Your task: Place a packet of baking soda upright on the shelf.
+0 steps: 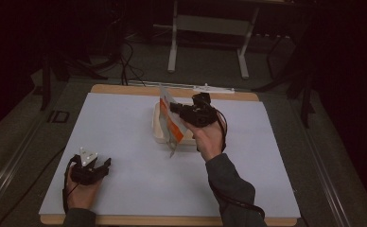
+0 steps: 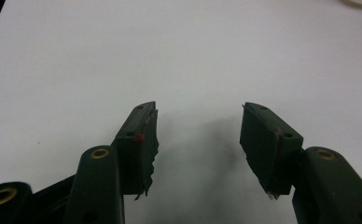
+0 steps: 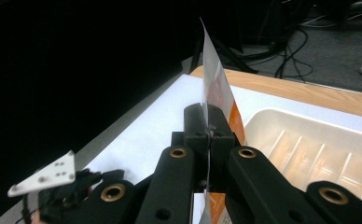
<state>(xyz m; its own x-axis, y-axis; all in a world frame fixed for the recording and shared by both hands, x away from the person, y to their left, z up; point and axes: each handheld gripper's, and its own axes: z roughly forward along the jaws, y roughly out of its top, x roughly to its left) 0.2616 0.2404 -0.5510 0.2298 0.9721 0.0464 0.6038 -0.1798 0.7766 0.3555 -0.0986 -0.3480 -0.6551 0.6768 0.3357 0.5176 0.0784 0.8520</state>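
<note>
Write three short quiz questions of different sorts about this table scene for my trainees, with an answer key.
1. True or false: the right gripper is shut on the orange and white packet.
2. Which stands open over the bare white table sheet? A. left gripper B. right gripper
3. What lies behind the held packet?

Key: 1 true; 2 A; 3 the white tray.

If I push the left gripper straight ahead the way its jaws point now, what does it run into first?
Probably only the white table cover. The left gripper has open, empty jaws over bare sheet. The cream plastic tray lies further up the table and to the right in the high view; whether it is in line is hard to judge.
</note>
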